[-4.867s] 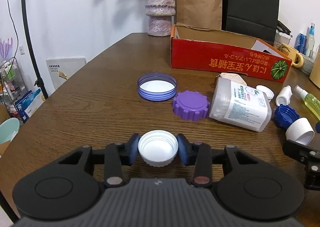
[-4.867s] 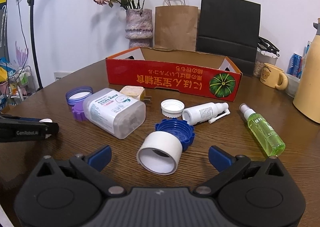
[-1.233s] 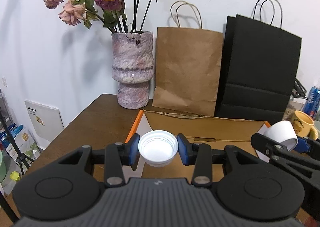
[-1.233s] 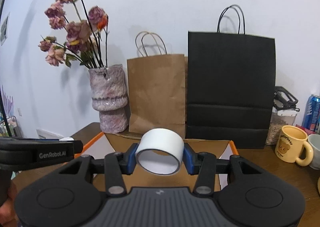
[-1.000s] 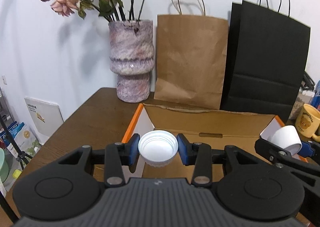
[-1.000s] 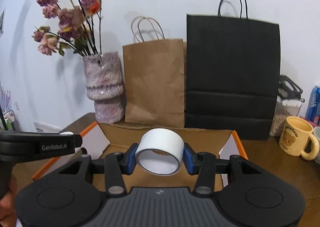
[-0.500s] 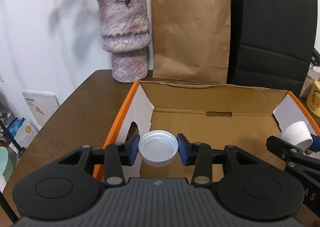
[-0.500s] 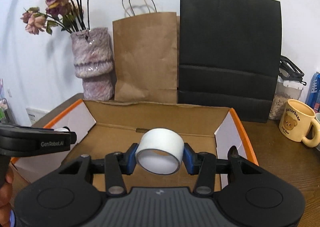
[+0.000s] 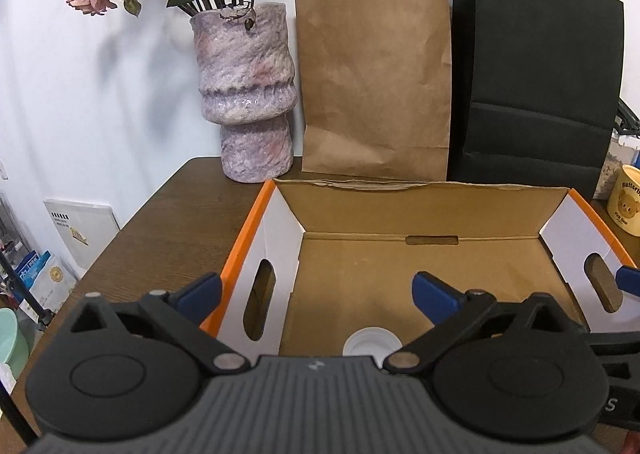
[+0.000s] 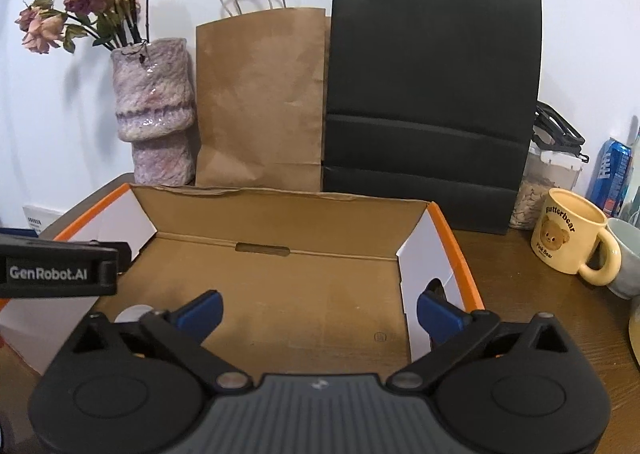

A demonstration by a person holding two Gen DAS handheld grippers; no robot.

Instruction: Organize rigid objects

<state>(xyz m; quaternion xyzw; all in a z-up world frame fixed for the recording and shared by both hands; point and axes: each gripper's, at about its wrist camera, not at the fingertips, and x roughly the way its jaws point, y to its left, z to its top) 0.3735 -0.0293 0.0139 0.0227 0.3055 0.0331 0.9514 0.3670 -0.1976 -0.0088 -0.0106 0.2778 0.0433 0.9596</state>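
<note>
My left gripper (image 9: 316, 291) hovers over the near left part of the orange-rimmed cardboard box (image 9: 248, 238). Its jaws are opening, spread wide, with nothing between them. The white bottle cap (image 9: 372, 342) lies on the box floor just below it, partly hidden by the gripper body. Above the box's (image 10: 452, 242) right half, my right gripper (image 10: 320, 311) is also opening its jaws wide, and they are empty. The white ring it carried is out of sight. A white round piece (image 10: 134, 312) shows behind its left finger. The left gripper (image 10: 60, 272) pokes in at the left.
Behind the box stand a mottled purple vase (image 9: 244, 94) of dried roses, a brown paper bag (image 9: 372, 82) and a black paper bag (image 9: 536, 86). To the box's right are a yellow bear mug (image 10: 568, 238), a jar (image 10: 548, 182) and a blue can (image 10: 612, 174) on the wooden table (image 9: 168, 222).
Both grippers went from shut to wide open. The white cap dropped from the left gripper onto the box floor. The white ring left the right gripper and is no longer visible.
</note>
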